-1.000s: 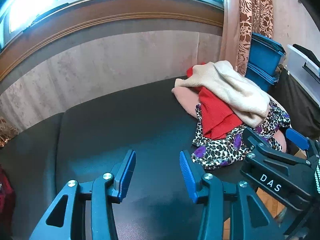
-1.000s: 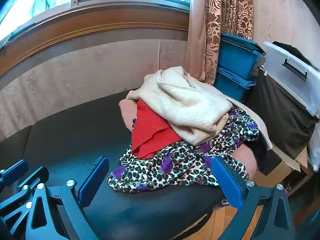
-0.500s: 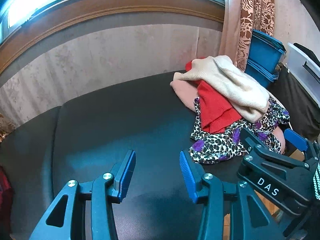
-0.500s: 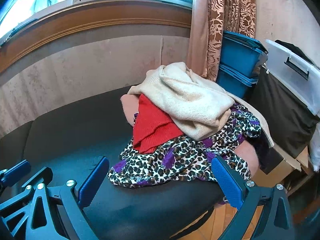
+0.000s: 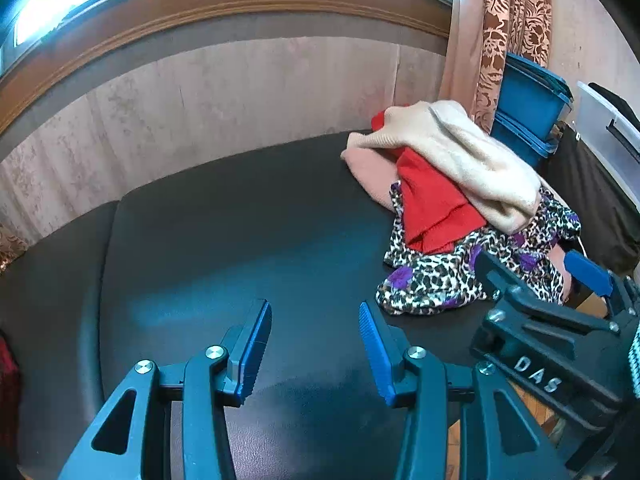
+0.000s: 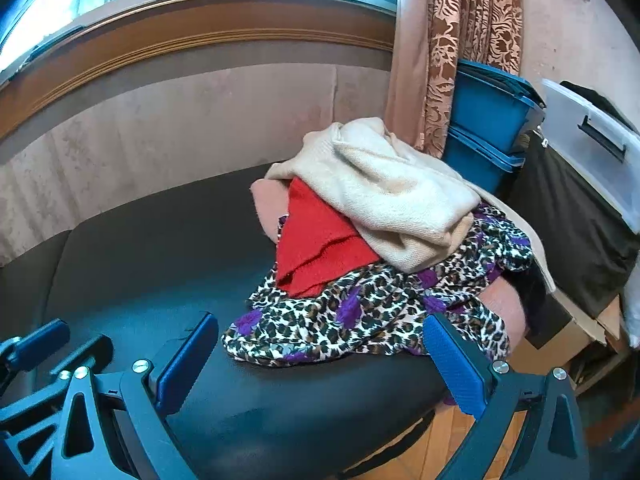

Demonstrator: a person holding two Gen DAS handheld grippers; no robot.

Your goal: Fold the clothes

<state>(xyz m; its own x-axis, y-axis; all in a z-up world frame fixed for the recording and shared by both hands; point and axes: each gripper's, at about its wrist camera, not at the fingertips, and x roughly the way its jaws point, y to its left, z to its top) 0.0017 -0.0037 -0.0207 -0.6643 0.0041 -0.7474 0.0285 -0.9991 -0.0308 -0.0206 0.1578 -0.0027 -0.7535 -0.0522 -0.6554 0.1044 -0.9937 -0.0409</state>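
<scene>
I see the pile of clothes point(image 6: 376, 240) at the far right end of the dark padded bench point(image 5: 240, 240), close to the curtain point(image 6: 444, 60) and the stacked blue bins point(image 6: 488, 120). On top lies a cream knit sweater point(image 6: 392, 196), under it a red knit piece point(image 6: 320, 248), and at the bottom a leopard-print garment with purple flowers point(image 6: 360, 320), whose edge hangs over the front of the bench. A pink piece point(image 6: 266, 208) shows at the back of the pile.

My left gripper point(image 5: 316, 344) has its jaws spread, with nothing between them; it hovers over the bare part of the bench, apart from the pile. My right gripper point(image 6: 320, 360) is also spread wide and empty; the near hem of the leopard garment lies in the line between its fingers, but I cannot see the pads touching it.

I judge that all these pieces are soft and light, and none is fragile. The sweater looks thick and rough, so the pads should hold it well. The leopard fabric looks thin and smooth and may slip, and it is pinned under the others. So I would take the sweater first, by a free edge or corner on top, pinching only one layer, and lift slowly so that the red piece does not come with it.
</scene>
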